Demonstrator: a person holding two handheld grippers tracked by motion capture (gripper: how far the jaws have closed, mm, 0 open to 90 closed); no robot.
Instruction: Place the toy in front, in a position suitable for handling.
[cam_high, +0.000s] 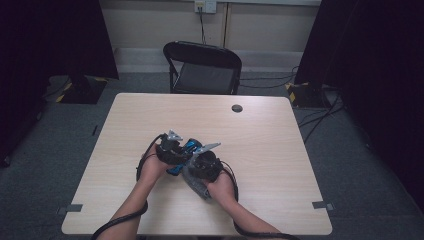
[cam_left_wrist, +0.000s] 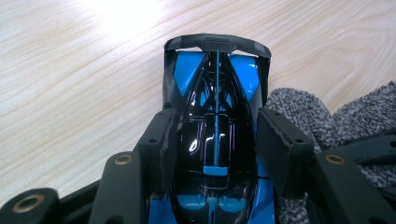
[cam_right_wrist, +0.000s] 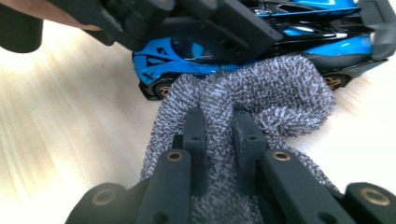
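A blue and black toy race car (cam_left_wrist: 217, 93) stands on the light wooden table (cam_high: 270, 150), near its middle. My left gripper (cam_left_wrist: 217, 144) straddles the car's cabin from above, and its pads press on both sides. In the right gripper view the car (cam_right_wrist: 187, 51) lies crosswise at the top, with the left gripper (cam_right_wrist: 205, 23) over it. My right gripper (cam_right_wrist: 219, 126) is shut on a fold of a grey fluffy cloth (cam_right_wrist: 261, 88). The cloth lies against the car's side by a wheel. From above, both grippers (cam_high: 181, 152) (cam_high: 192, 170) meet over the car (cam_high: 190, 146), with the cloth (cam_high: 196, 185) beneath the right one.
A black folding chair (cam_high: 202, 67) stands beyond the table's far edge. A round cable hole (cam_high: 237, 108) sits near the far right of the tabletop. Dark curtains hang at both sides, and cables run across the floor at the right.
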